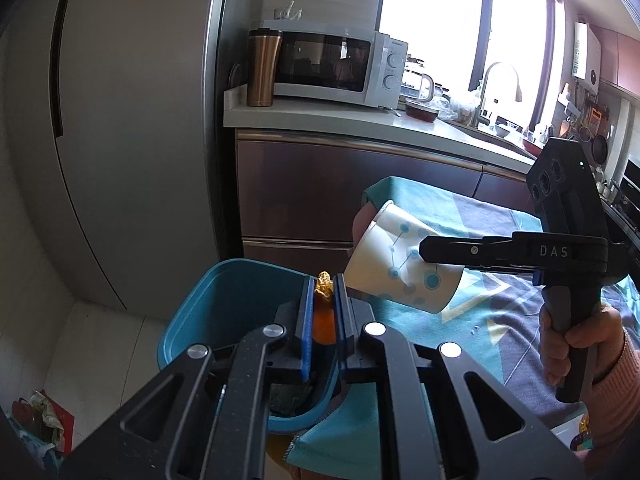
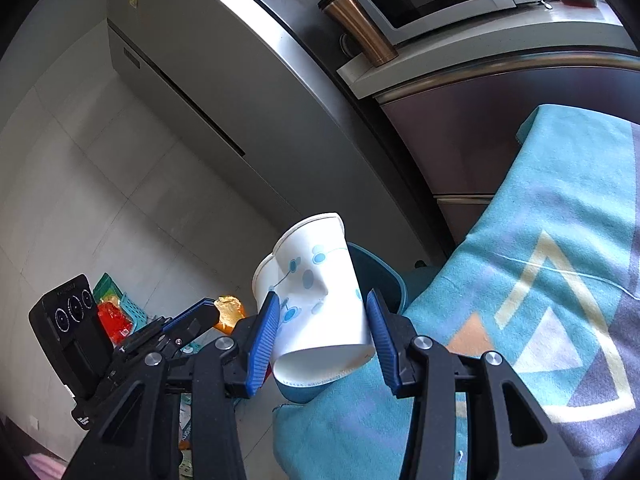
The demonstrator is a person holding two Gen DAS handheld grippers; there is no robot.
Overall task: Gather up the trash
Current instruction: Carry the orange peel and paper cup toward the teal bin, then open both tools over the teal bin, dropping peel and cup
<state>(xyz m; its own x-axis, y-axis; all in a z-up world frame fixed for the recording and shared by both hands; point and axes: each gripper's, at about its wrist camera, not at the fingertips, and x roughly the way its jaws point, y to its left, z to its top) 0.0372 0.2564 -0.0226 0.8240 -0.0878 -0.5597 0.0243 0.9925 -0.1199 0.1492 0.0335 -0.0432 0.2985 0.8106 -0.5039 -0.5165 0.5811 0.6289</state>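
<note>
My left gripper [image 1: 323, 286] is shut on an orange scrap of trash [image 1: 324, 314] and holds it over the blue bin [image 1: 224, 300]. In the right wrist view the left gripper [image 2: 216, 312] shows at the left with the orange scrap [image 2: 229, 312] in it. My right gripper [image 2: 322, 308] is shut on a dented white paper cup with blue dots [image 2: 316, 292], tilted, just above the bin's rim [image 2: 380, 276]. In the left wrist view the right gripper [image 1: 432, 250] holds the cup [image 1: 400, 264] right of the bin.
The bin stands at the left edge of a table under a teal patterned cloth [image 1: 480, 312]. Behind are a grey fridge [image 1: 132, 140], a counter [image 1: 360, 120] with a microwave [image 1: 332, 64] and a copper tumbler [image 1: 262, 68]. Bags and a basket lie on the floor [image 2: 116, 312].
</note>
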